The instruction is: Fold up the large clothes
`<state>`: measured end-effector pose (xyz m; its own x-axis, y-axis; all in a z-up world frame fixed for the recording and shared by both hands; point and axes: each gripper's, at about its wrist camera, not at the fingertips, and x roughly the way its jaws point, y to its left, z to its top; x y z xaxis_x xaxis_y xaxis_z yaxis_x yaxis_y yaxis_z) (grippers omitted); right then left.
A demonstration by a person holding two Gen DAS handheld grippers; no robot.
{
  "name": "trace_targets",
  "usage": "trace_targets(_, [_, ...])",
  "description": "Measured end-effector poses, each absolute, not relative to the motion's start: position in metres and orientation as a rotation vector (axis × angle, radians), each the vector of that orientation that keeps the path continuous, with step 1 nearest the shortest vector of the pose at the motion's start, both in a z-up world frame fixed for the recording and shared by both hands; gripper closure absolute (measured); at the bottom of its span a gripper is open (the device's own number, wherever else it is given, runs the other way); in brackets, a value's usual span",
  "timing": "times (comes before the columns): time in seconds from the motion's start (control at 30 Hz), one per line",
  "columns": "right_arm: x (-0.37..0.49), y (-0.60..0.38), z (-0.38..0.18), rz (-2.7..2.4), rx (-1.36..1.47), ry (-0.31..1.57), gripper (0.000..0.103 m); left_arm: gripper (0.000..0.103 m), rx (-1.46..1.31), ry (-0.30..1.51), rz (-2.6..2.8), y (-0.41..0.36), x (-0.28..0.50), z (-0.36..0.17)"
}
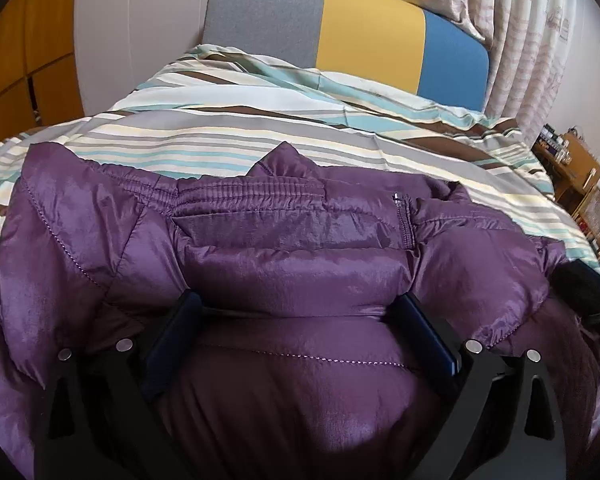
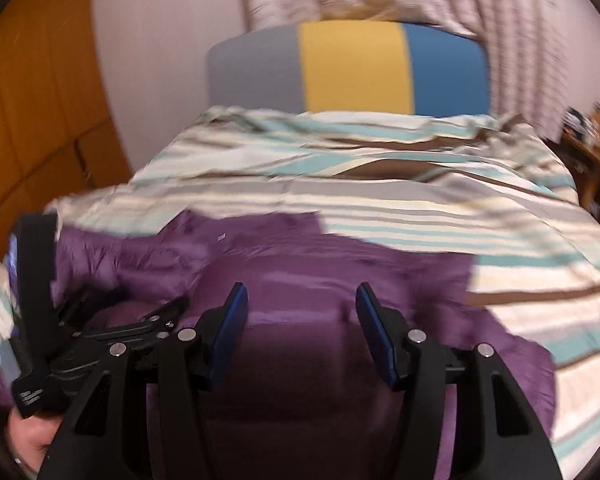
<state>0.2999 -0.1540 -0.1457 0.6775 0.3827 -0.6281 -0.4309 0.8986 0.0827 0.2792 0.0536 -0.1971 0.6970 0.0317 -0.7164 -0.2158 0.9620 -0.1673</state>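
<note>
left wrist: close over jacket (image 1: pixel 292 264), facing headboard (image 1: pixel 340 36) | right wrist: higher, same heading | shared: both

jacket (image 1: pixel 284 264) on striped bedspread (image 1: pixel 260 140), headboard (image 1: pixel 340 32) behind, shelf (image 1: pixel 580 176) right of bed

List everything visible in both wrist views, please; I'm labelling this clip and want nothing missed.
puffer jacket: one, purple, spread on the bed nearest the cameras
bedcover: one, striped cream, teal, grey and brown, over the bed under the jacket
headboard: one, panels of grey, yellow and blue, at the far end of the bed
curtain: one, pale with a pinkish pattern, behind and right of the headboard
wardrobe: one, orange-brown wood, left edge
shelf unit: one, brown wood, holding small items too small to name, right of the bed
left gripper: one, black with blue pads, open, over the jacket
right gripper: one, black with blue pads, open, over the jacket
</note>
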Motion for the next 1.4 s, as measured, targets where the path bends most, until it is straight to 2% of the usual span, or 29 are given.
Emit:
trace_targets(0.13, [0.327,-0.145,-0.183,0.416,-0.095,0.797,0.046,0.005,-0.305,0.764,0.112,0.062,0.274,-0.196])
trace_targets(0.27, [0.334,-0.144,-0.200,0.417,-0.081,0.823,0.045,0.003,-0.309,0.768,0.111,0.061,0.277,-0.197])
trace_targets(0.57, [0.332,-0.144,-0.202,0.396,-0.115,0.808,0.044,0.003,-0.300,0.831,0.138,0.067,0.267,-0.176])
trace_targets(0.77, [0.331,-0.146,-0.201,0.399,-0.108,0.803,0.043,0.003,-0.171,0.800,0.384,0.118,0.262,-0.156])
trace_targets(0.9, [0.330,-0.146,-0.200,0.401,-0.108,0.801,0.042,0.003,-0.227,0.897,0.446,0.166,0.269,-0.187])
trace_targets(0.97, [0.330,-0.145,-0.200,0.401,-0.110,0.797,0.042,0.003,-0.364,0.880,0.383,0.183,0.264,-0.201])
trace_targets(1.03, [0.329,-0.144,-0.201,0.400,-0.110,0.798,0.042,0.003,-0.368,0.865,0.372,0.184,0.265,-0.206])
trace_targets(1.4, [0.330,-0.146,-0.200,0.403,-0.105,0.797,0.041,0.003,-0.370,0.863,0.379,0.177,0.252,-0.195])
